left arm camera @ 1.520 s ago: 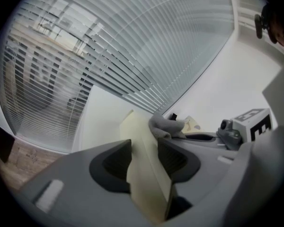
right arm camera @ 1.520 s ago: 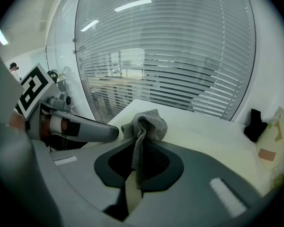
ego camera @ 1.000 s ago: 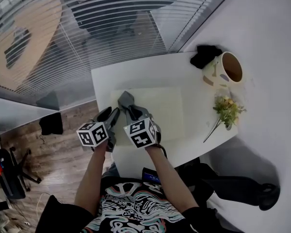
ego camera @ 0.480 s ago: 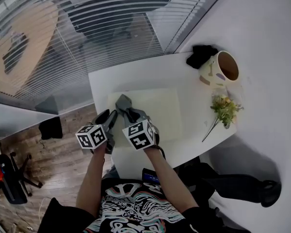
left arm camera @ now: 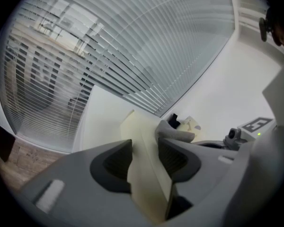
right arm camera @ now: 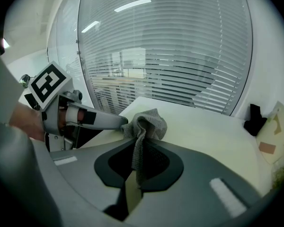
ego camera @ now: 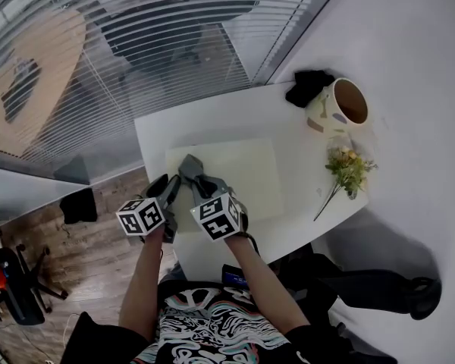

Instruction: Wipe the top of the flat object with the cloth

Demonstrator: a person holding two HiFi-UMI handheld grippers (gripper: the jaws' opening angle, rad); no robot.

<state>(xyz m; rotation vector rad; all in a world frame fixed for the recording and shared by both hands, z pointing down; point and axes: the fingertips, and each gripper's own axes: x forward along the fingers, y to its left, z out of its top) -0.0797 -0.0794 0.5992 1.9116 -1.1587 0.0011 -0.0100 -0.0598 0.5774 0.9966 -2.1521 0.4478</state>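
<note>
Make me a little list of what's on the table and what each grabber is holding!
Surface: white table
Flat object: pale yellow board, on the table
Left gripper: shut on the board's edge
Right gripper: shut on grey cloth
Cloth position: over the board's left end
Also on table: mug, flowers, black item

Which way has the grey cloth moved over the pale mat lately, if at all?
No real move. The grey cloth, pinched in the right gripper, stays at the left edge of the pale mat; only the camera shifted.
</note>
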